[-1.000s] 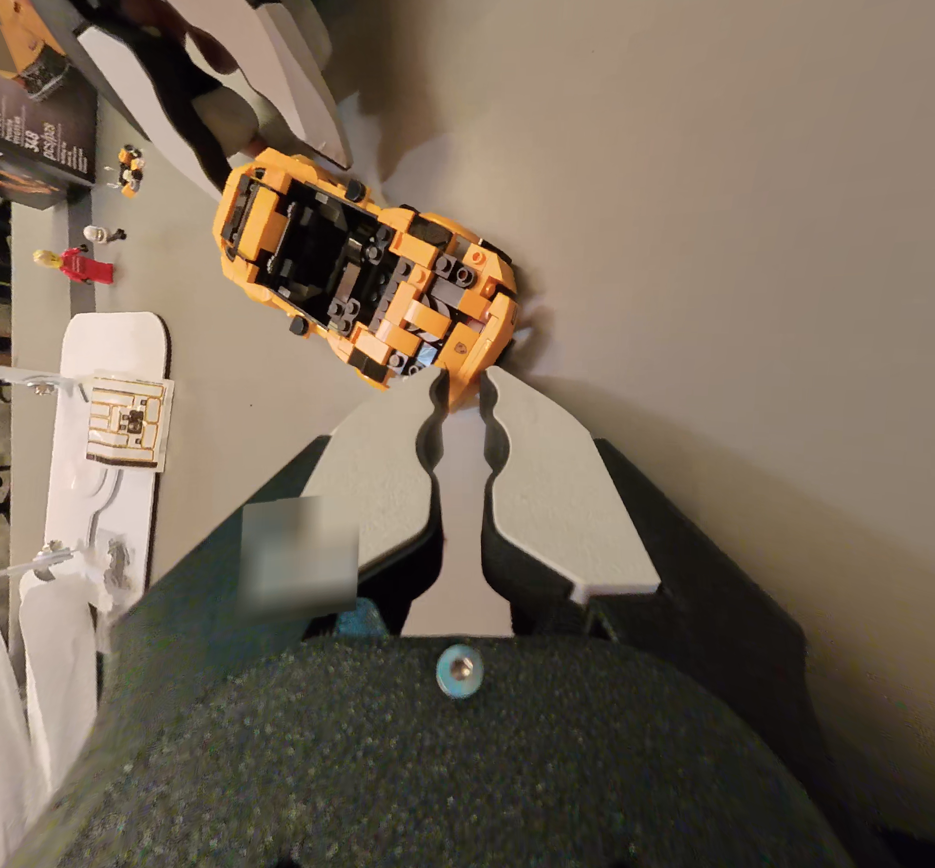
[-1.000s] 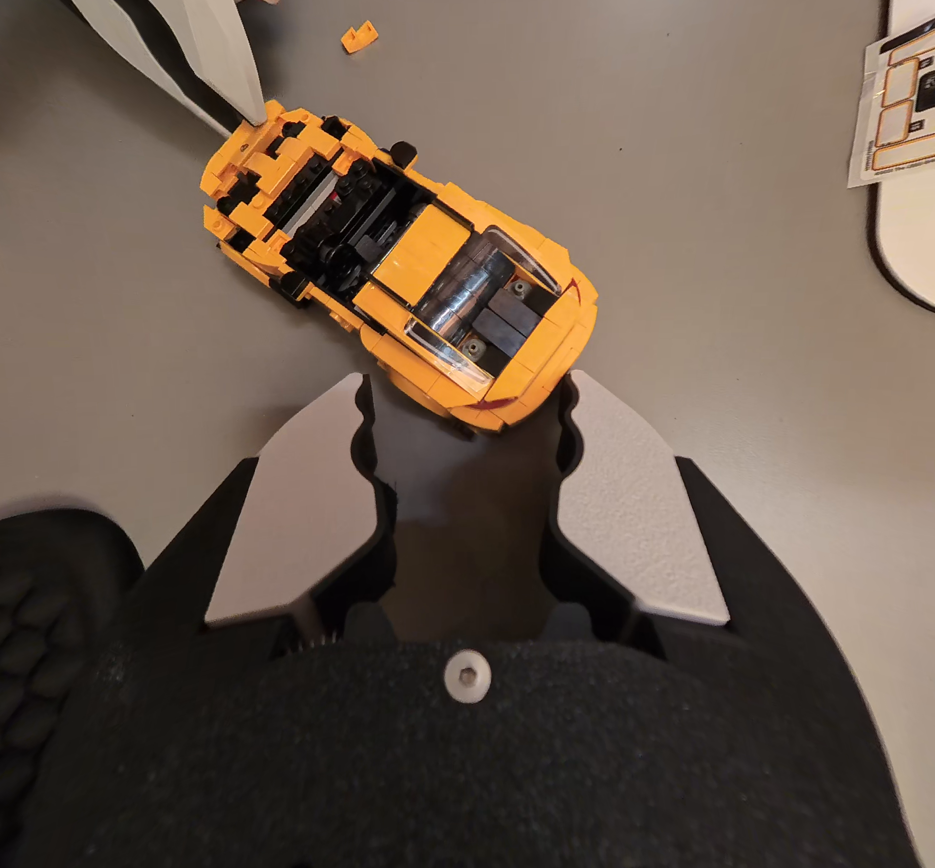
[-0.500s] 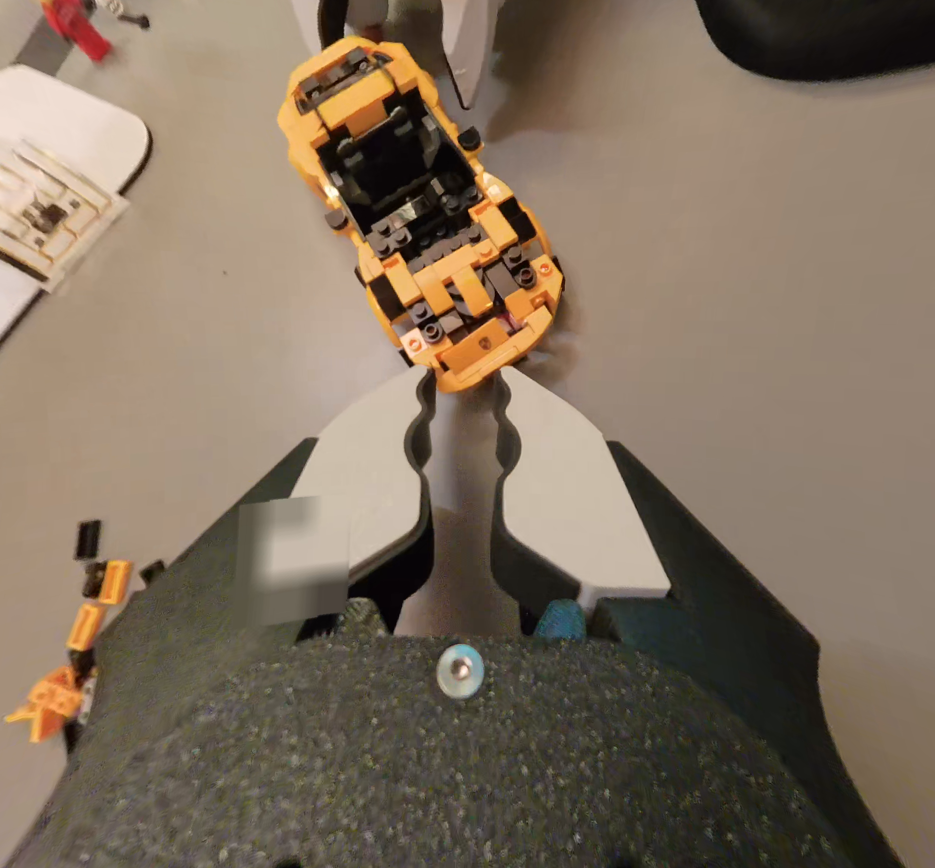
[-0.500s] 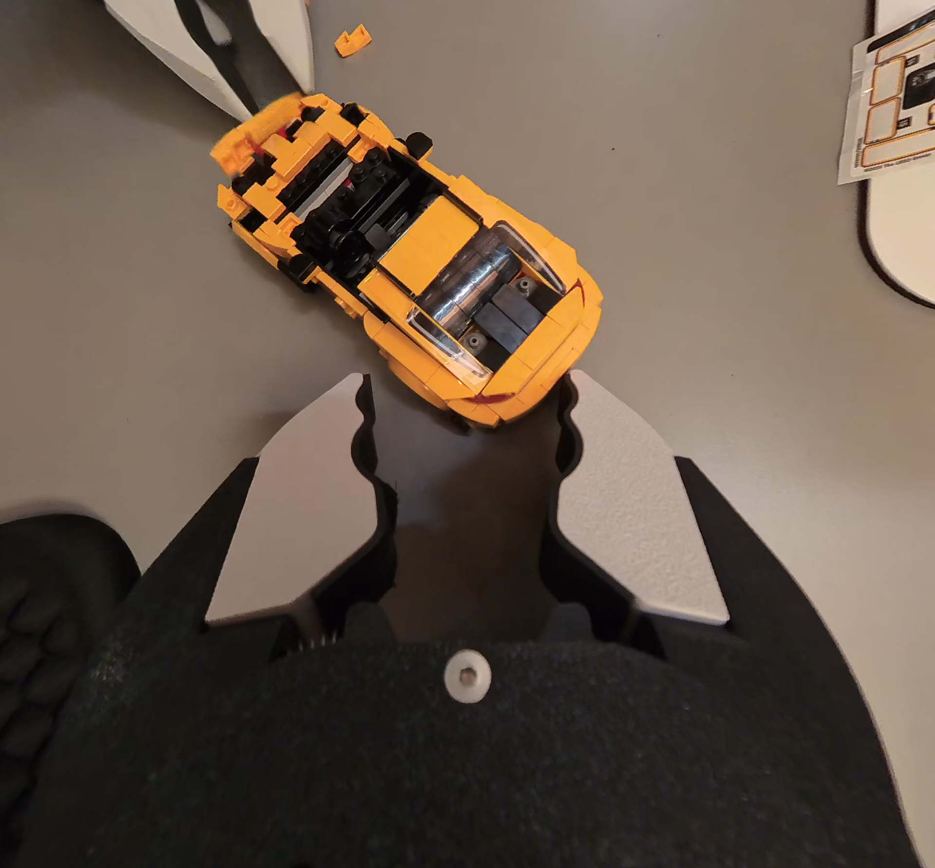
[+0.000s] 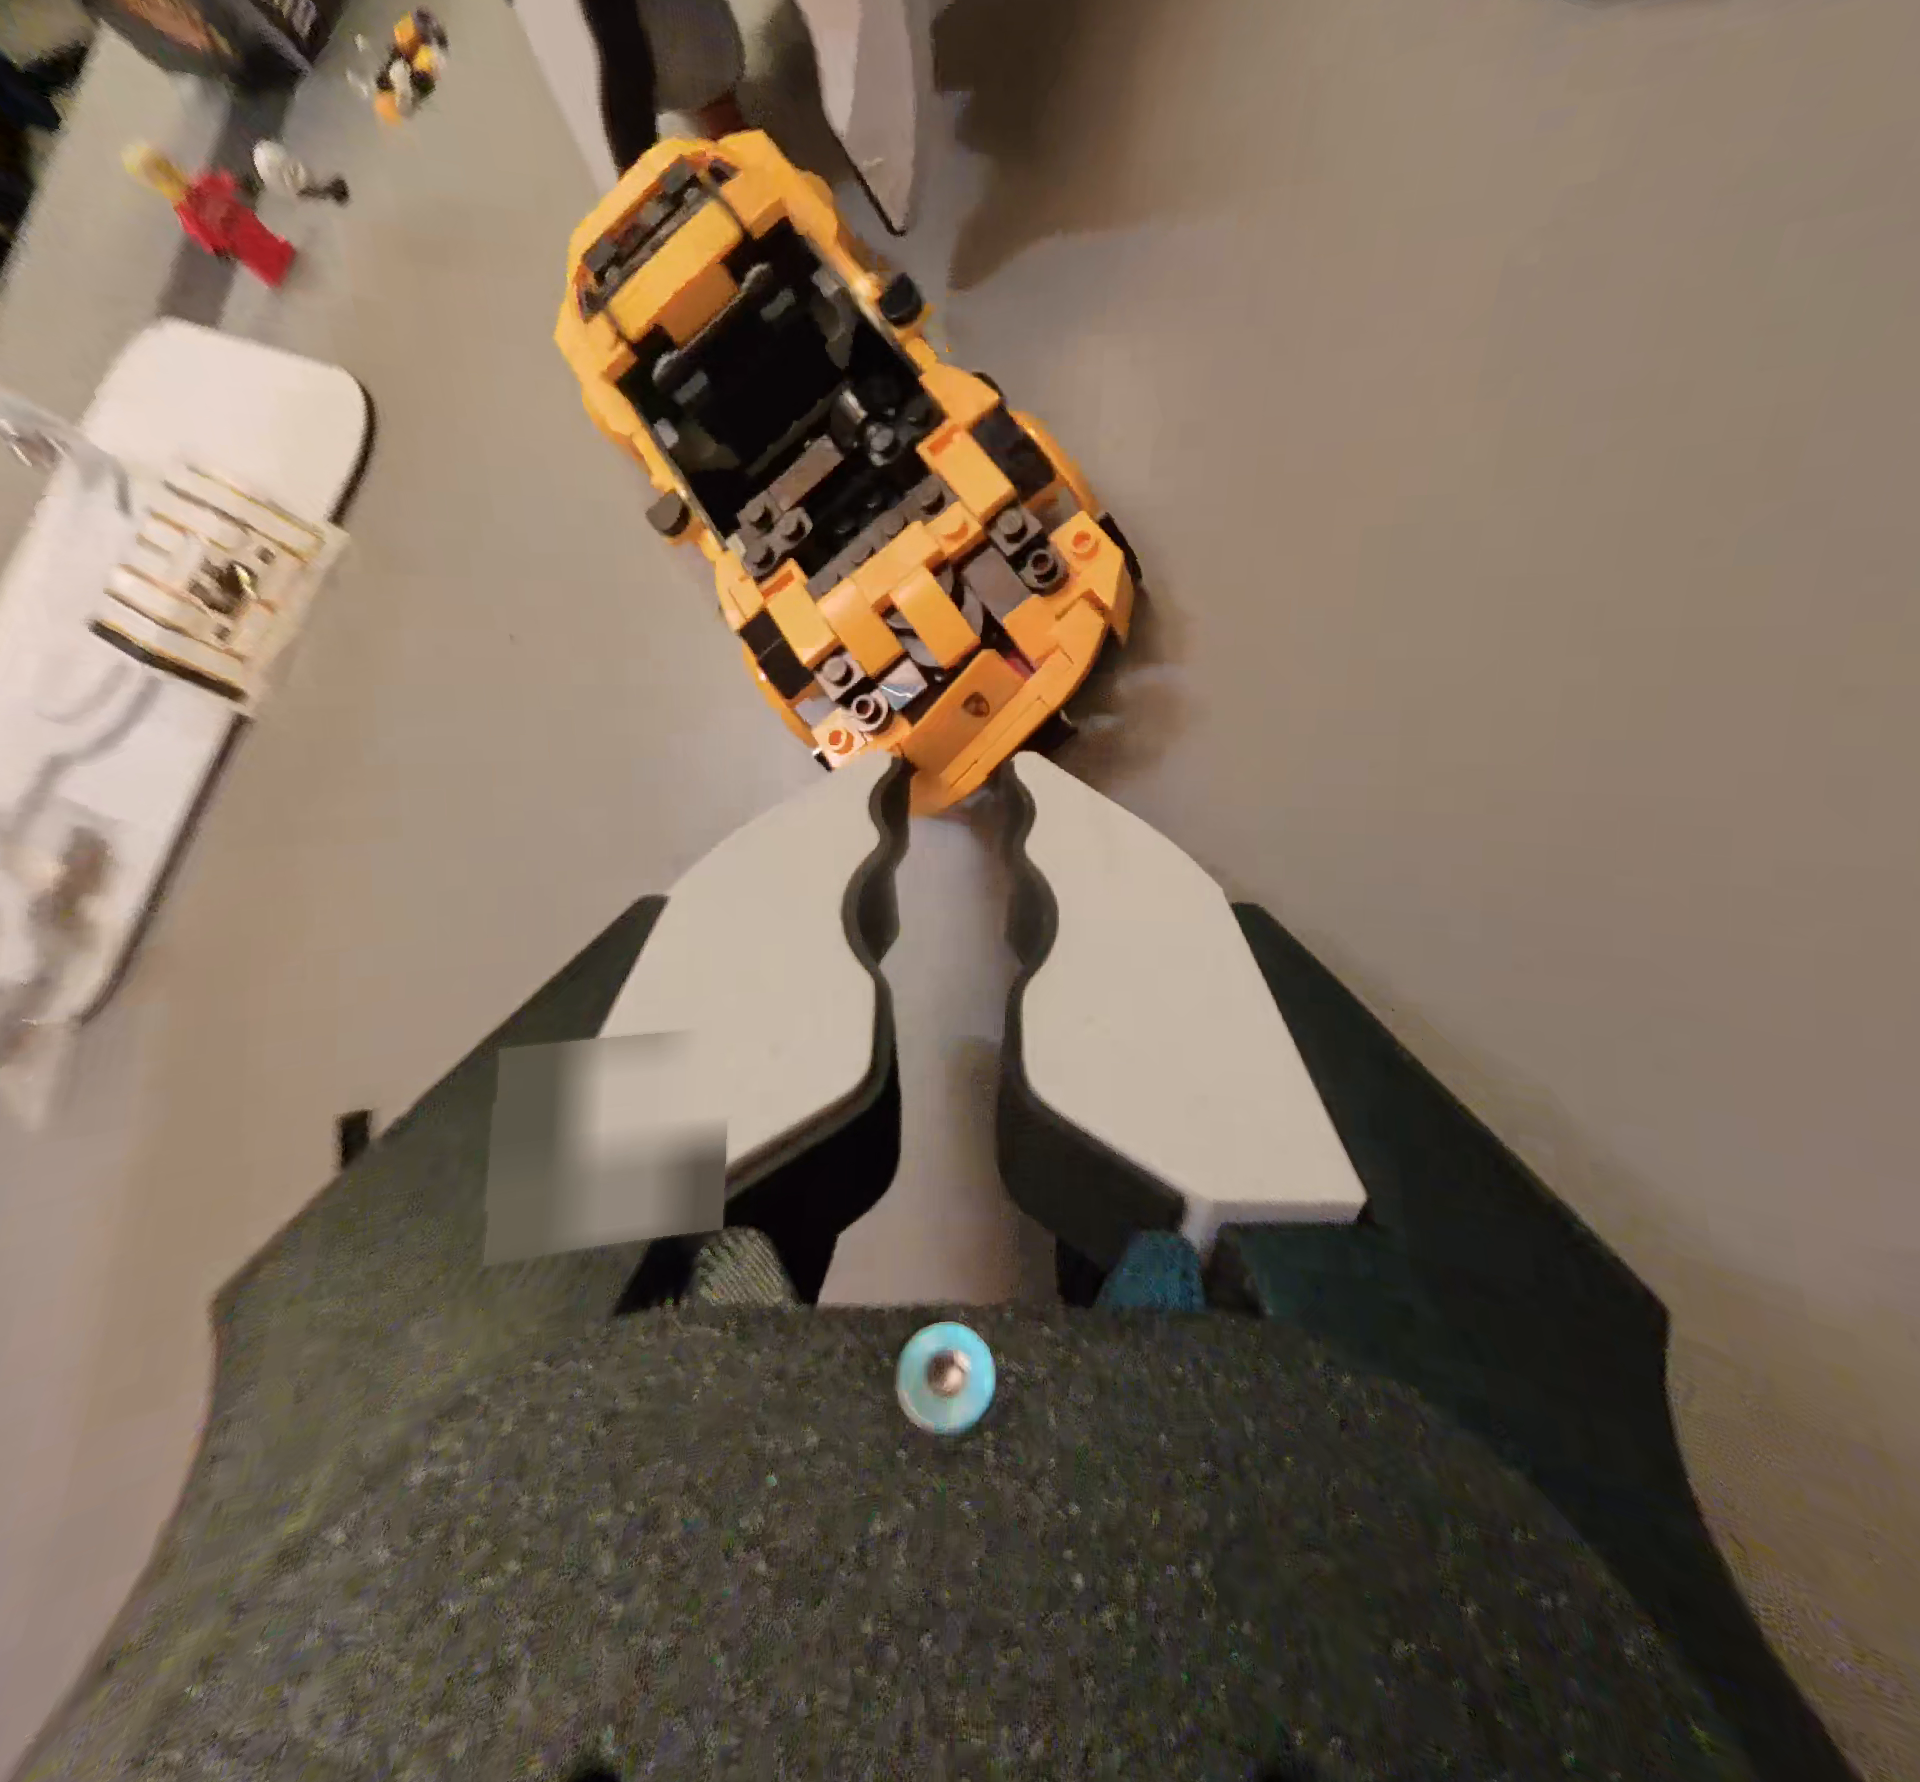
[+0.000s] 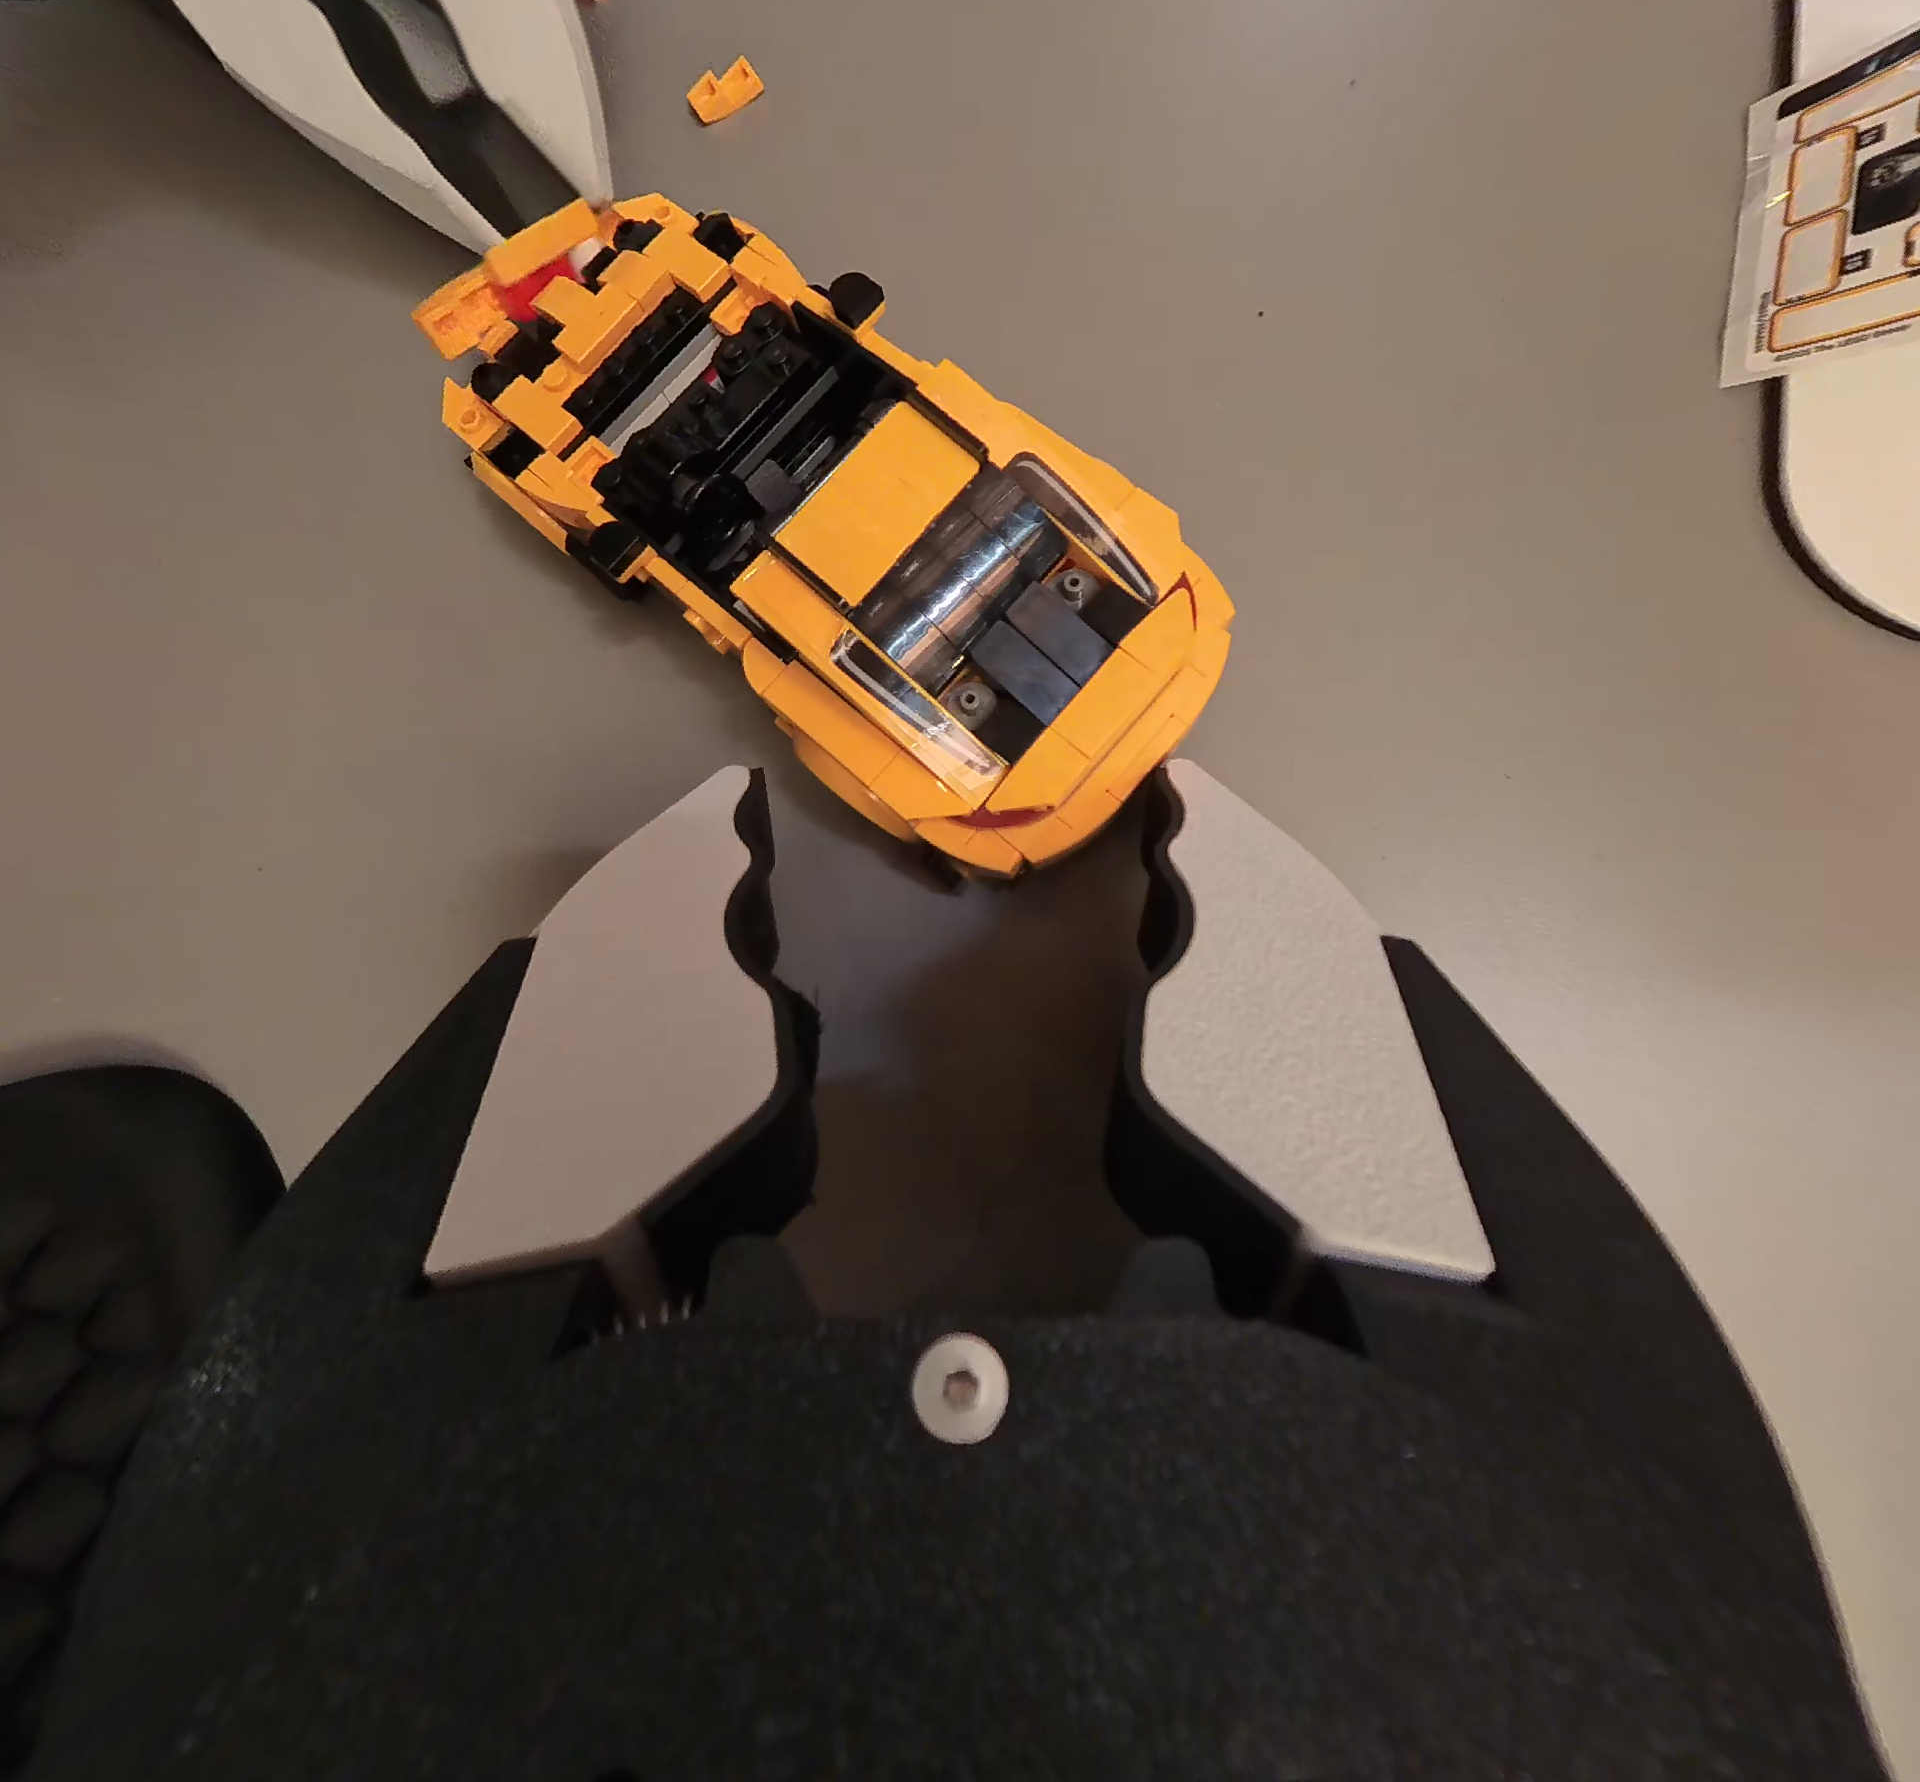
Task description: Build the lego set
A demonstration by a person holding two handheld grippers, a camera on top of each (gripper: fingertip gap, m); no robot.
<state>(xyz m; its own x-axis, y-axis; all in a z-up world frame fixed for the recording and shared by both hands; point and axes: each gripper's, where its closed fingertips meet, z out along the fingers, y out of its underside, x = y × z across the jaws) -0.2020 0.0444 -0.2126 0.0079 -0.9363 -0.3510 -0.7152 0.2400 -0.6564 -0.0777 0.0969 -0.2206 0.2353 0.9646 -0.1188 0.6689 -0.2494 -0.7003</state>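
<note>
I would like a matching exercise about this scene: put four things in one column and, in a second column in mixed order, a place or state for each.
Things:
1. orange car
2. loose orange piece
3. red minifigure
4. right gripper

Places or states:
A. lying on the table near the dark box
B. open, jaws on either side of the car's front
C. alone on the table beyond the car's rear
D. partly built, black interior exposed

Pairs: 1-D, 2-C, 3-A, 4-B
</note>
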